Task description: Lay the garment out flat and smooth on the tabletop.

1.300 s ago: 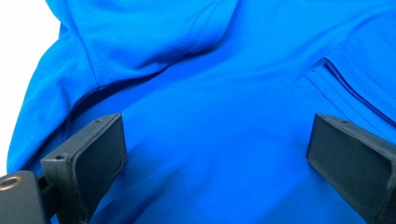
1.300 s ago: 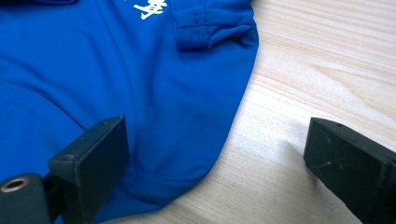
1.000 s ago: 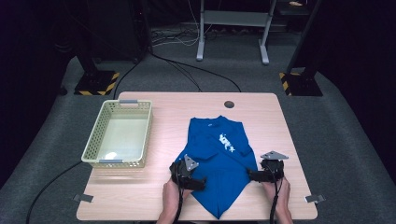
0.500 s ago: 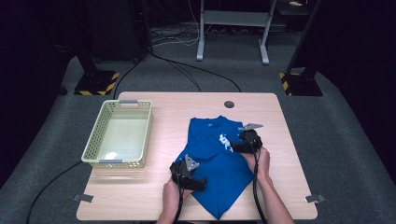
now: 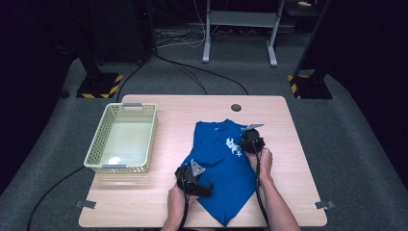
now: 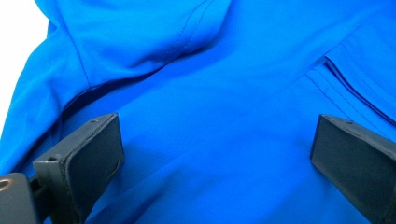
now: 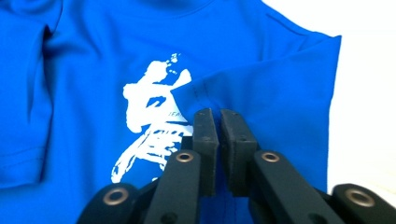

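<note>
While your left tongs (image 5: 206, 188) stay wide open on the blue T-shirt (image 5: 221, 168), your right tongs (image 5: 246, 138) have moved farther and just pinched shut on its folded sleeve edge.

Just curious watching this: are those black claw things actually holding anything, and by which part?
The right gripper has just closed on a fold of the blue shirt beside its white print. The left gripper is open over the cloth, holding nothing.
</note>
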